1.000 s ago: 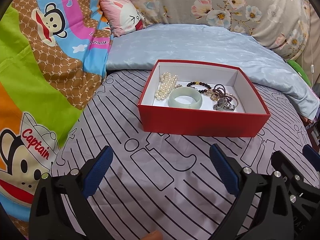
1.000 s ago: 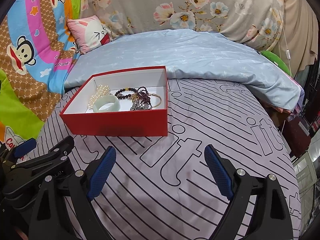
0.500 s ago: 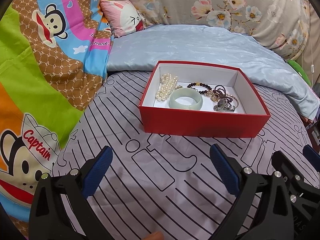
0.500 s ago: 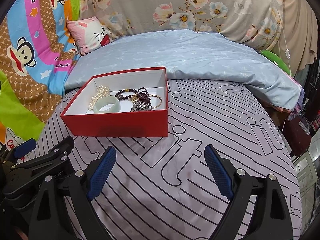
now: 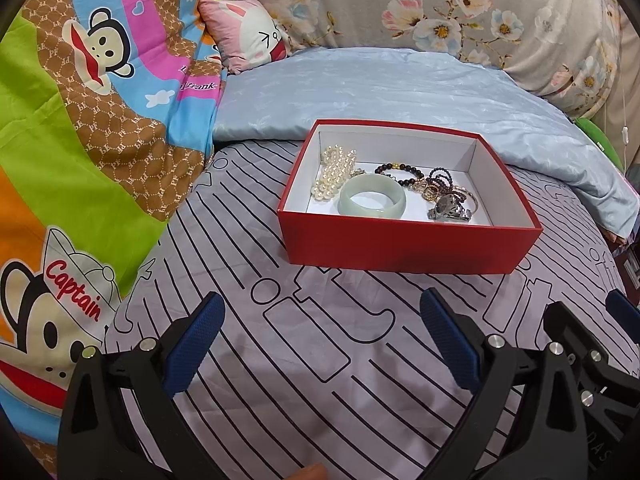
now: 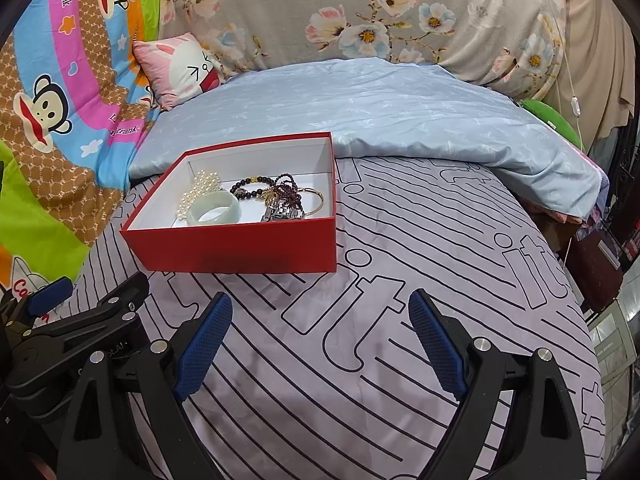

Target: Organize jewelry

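A red box (image 5: pixel 408 248) with a white inside sits on the bed; it also shows in the right wrist view (image 6: pixel 240 246). Inside lie a pale green bangle (image 5: pixel 372 199), a white pearl strand (image 5: pixel 334 172), dark bead bracelets (image 5: pixel 404 170), a thin gold bangle (image 6: pixel 314 200) and a silver watch (image 5: pixel 448 210). My left gripper (image 5: pixel 322 344) is open and empty, above the sheet in front of the box. My right gripper (image 6: pixel 320 346) is open and empty, in front of the box's right corner.
The box rests on a lilac sheet with black lines (image 5: pixel 320 360). A light blue quilt (image 5: pixel 380 88) lies behind it. A cartoon monkey blanket (image 5: pixel 80 140) rises at the left, with a pink rabbit pillow (image 5: pixel 248 38). The bed's right edge (image 6: pixel 580 280) drops off.
Both grippers have stayed open and have drifted very slightly; the box sits a touch lower in both views. Nothing was picked up or put down.
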A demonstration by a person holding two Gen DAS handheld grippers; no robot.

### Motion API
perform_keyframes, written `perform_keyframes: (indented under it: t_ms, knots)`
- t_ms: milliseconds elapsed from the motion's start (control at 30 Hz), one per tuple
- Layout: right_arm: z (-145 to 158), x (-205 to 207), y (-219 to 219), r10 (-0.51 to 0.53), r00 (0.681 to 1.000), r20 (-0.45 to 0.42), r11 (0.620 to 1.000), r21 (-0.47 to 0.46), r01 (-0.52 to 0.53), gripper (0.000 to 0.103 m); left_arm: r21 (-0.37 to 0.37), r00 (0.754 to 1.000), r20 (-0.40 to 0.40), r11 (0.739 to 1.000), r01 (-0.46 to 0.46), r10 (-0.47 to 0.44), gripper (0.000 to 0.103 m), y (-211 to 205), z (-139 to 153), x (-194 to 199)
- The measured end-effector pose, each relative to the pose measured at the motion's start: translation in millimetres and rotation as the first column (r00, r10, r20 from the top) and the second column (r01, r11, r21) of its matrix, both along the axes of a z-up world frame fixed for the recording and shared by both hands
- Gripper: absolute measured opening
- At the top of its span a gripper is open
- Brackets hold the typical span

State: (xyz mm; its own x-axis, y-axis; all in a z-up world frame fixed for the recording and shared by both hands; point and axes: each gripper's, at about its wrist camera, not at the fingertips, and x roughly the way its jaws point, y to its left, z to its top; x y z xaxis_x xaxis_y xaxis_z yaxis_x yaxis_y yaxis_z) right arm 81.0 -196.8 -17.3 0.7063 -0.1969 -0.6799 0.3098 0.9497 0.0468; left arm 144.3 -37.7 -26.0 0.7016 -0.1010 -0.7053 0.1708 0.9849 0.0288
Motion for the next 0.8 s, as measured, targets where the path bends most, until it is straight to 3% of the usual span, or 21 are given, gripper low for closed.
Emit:
perform_keyframes:
  t_ms: [633,800]
  knots:
    - [-1.9,-1.4,-0.2,-0.006,1.0,0.0,1.0,-0.005,0.006,0.087,-0.017,1.0,-0.029,1.0,0.002,-0.002,0.098,1.1,-4.9,3.1]
    - [-3.3,-1.9,1.0,-0.009,1.0,0.0,1.0,-0.016,0.009,0.087,-0.001,1.0,0.002,1.0,-0.007,0.007,0.098,-0.5,-4.8,-1.1]
